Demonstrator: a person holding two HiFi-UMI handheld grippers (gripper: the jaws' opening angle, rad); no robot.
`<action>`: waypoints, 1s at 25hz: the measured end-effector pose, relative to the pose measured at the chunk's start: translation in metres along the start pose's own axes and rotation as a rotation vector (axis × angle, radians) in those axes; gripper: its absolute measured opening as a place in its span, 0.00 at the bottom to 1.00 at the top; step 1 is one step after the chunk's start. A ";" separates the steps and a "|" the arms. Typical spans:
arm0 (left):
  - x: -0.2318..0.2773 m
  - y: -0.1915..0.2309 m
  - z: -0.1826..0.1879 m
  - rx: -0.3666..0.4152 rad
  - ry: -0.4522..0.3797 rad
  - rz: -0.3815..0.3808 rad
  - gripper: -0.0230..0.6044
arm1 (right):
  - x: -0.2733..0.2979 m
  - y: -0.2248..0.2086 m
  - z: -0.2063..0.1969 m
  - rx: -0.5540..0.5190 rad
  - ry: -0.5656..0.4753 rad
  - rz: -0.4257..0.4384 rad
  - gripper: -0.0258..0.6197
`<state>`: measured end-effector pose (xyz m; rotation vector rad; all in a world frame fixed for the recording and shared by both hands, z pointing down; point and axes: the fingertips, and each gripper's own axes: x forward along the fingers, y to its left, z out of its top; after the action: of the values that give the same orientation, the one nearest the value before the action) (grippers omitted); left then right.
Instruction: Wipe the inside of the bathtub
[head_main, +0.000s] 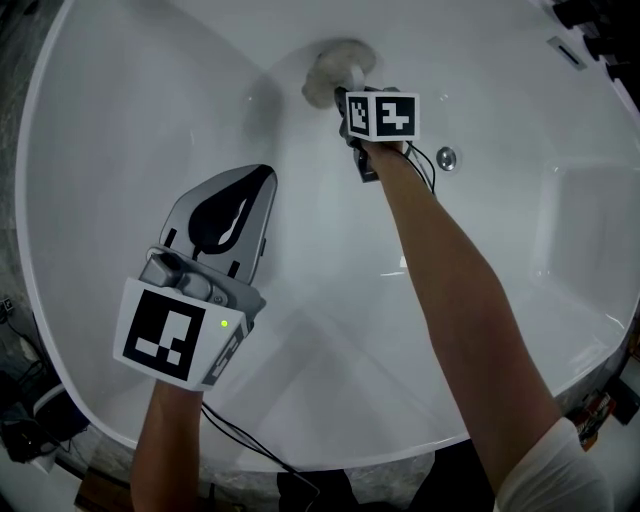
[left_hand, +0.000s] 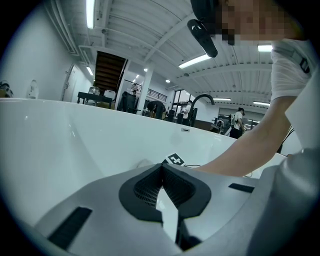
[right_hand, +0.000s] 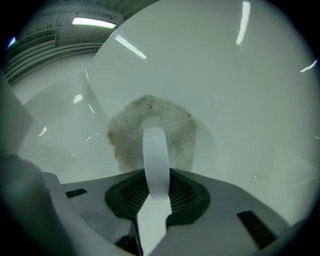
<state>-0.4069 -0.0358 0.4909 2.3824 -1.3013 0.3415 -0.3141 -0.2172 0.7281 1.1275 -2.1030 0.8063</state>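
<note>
Mid-wipe: my right gripper (right_hand: 156, 175) pinches the white handle (right_hand: 154, 150) of a scrub pad (right_hand: 177, 127), seemingly flat against the tub (head_main: 140, 130) wall. Left gripper (left_hand: 161, 167) closed, empty. Next: sweep with steady pressure.

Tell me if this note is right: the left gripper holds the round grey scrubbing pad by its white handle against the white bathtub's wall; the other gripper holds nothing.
Wrong gripper: the right gripper holds the round grey scrubbing pad by its white handle against the white bathtub's wall, as the right gripper view shows. The left gripper holds nothing.
</note>
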 end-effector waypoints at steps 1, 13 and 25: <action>0.001 -0.003 0.000 0.001 0.000 -0.002 0.05 | -0.002 -0.003 -0.001 0.000 0.001 -0.002 0.19; 0.021 -0.038 0.003 0.006 0.013 -0.018 0.05 | -0.031 -0.053 -0.015 0.021 0.001 -0.036 0.19; 0.063 -0.096 0.015 0.014 0.017 -0.049 0.05 | -0.067 -0.120 -0.022 0.019 -0.003 -0.051 0.19</action>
<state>-0.2918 -0.0433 0.4810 2.4136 -1.2351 0.3566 -0.1754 -0.2216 0.7185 1.1880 -2.0643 0.8032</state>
